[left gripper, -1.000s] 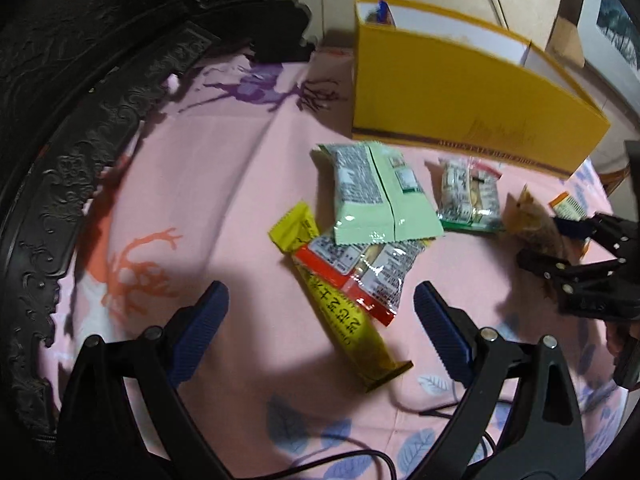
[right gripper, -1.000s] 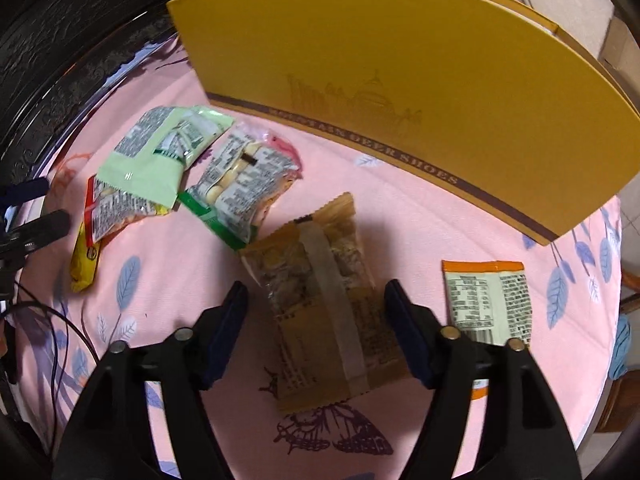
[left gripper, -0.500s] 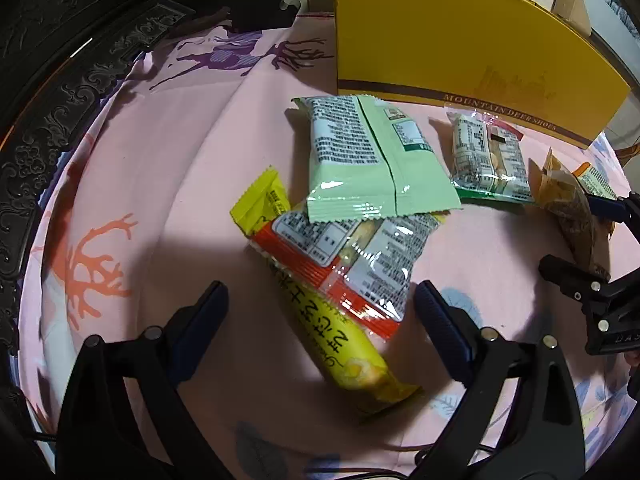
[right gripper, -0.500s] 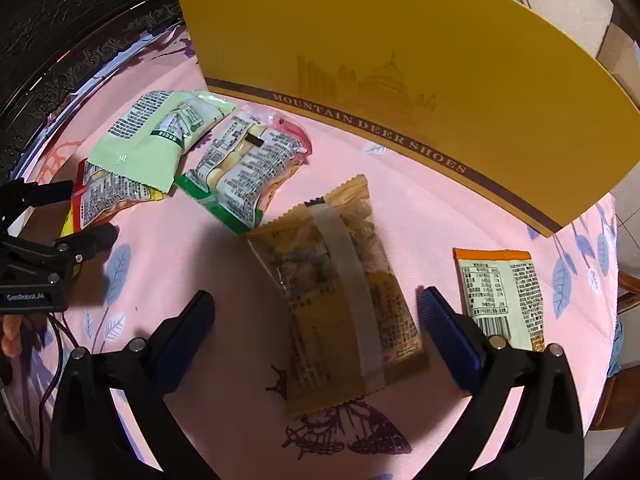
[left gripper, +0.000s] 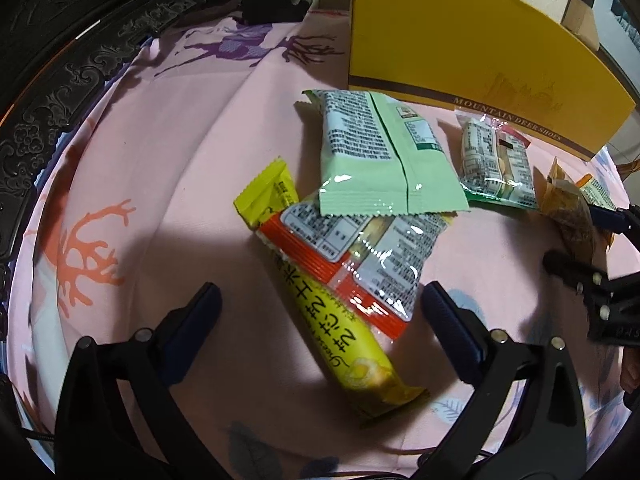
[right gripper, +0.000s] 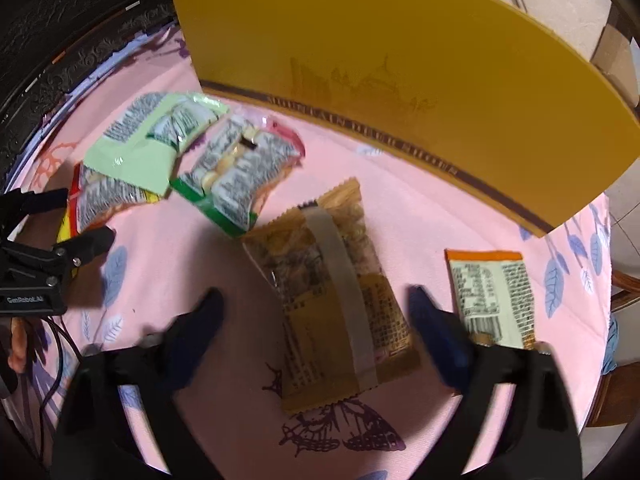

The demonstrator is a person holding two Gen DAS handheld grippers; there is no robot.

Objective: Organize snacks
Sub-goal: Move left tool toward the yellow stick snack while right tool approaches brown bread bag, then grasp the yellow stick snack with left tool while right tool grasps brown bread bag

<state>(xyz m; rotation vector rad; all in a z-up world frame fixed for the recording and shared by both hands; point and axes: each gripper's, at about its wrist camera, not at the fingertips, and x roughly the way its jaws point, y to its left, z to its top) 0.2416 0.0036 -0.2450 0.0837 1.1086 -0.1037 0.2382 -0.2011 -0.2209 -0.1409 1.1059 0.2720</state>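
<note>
A heap of three snack packs lies on the pink printed tablecloth (left gripper: pixel 168 168) in the left wrist view: a long yellow wrapper with Korean lettering (left gripper: pixel 340 332) at the bottom, a red-and-clear crinkly packet (left gripper: pixel 360 256) across its middle, and a pale green foil pouch (left gripper: pixel 380 160) overlapping that packet's far edge; the left gripper (left gripper: pixel 320 316) hangs over the heap with its blue-padded fingers (left gripper: pixel 192 328) spread wide on either side, holding nothing; just right of the green pouch lies a clear packet with a green end seal (left gripper: pixel 496 160), apart from the heap.

In the right wrist view a brown translucent bag with a pale centre strip (right gripper: pixel 332 292) lies flat on the cloth between the parted, empty fingers of the right gripper (right gripper: pixel 316 320); those fingers look blurred; a small orange-topped sachet printed with a barcode (right gripper: pixel 492 296) lies beside the right-hand finger, apart from the brown bag; behind all the packs stands a tall yellow cardboard shoe box (right gripper: pixel 400 52), its brown band near the cloth; dark carved wooden furniture (left gripper: pixel 60 80) rims the table on the left.
</note>
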